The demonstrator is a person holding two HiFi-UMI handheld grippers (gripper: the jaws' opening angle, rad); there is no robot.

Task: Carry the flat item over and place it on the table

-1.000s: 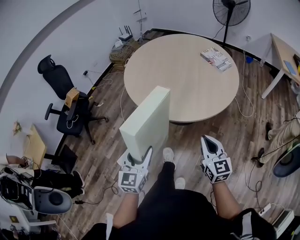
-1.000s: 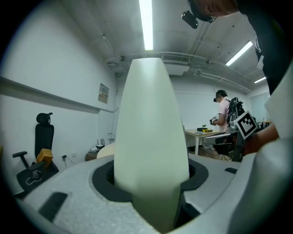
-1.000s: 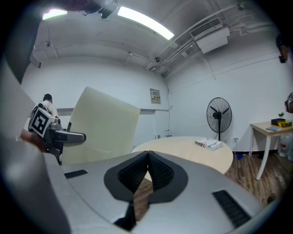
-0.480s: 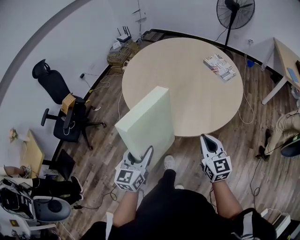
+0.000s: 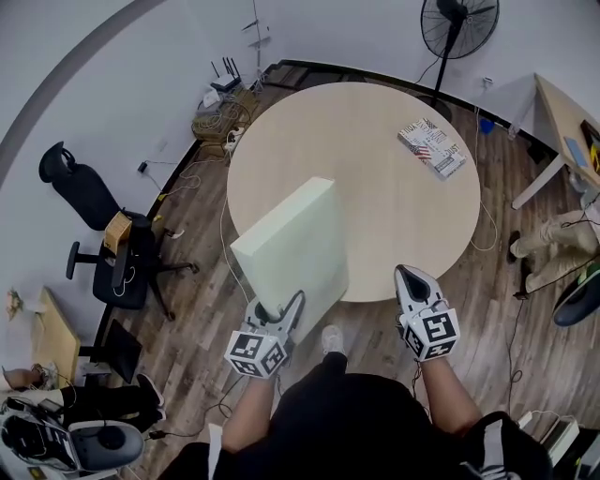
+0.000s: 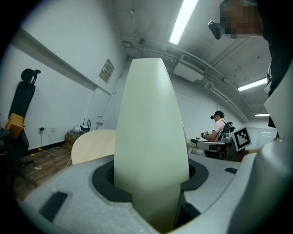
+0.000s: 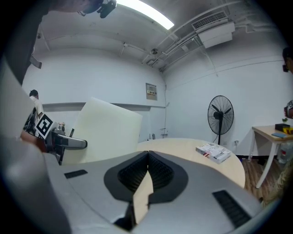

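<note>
Head view: left gripper (image 5: 279, 306) at the near-left rim of the round bench (image 5: 375, 187), jaws partly apart and clamped on the lower edge of the flat slab (image 5: 295, 246). Pale, thick, rectangular; held up on edge, leaning away, upper corner overlapping the bench's near-left rim in this view. In the air, not resting on the bench top. Right gripper (image 5: 410, 274) just off the bench's near rim, right of the slab and apart from it, jaws pressed together, nothing between them.

Left gripper view: slab edge rising straight out from between the jaws, pads tight on both faces, bench top showing pale behind it to the left.

Right gripper view: jaw tips meeting in a closed seam, empty; bench ahead, slab off to the left.

On the far right of the bench top: a book (image 5: 431, 148), lying flat. Beyond the bench's far side: standing fan (image 5: 459, 26). Left of the bench, on wood floor: black office chair (image 5: 98, 230).
</note>
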